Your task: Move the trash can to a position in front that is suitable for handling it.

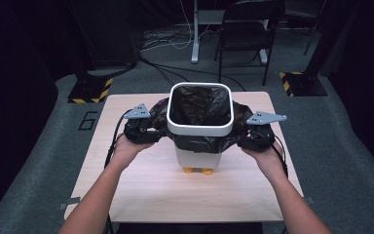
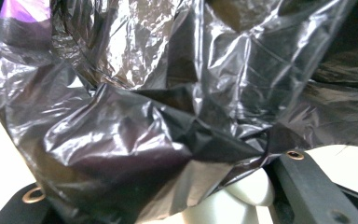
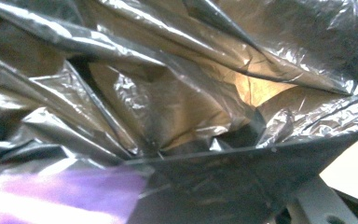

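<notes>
A white bin with orange feet stands mid-table, lined with a black plastic bag whose edge hangs over the rim. My left gripper is at the bin's left side, under the overhanging film. In the left gripper view its two jaws stand wide apart, the loose bag draped over them and the bin's white base showing between. My right gripper sits at the bin's right side, buried in the bag. One finger shows there; the other is hidden.
The light wooden table has bare room in front of the bin. A purple patch shows on the bag's edge. Behind the table stand a dark chair, a pole base and striped floor plates.
</notes>
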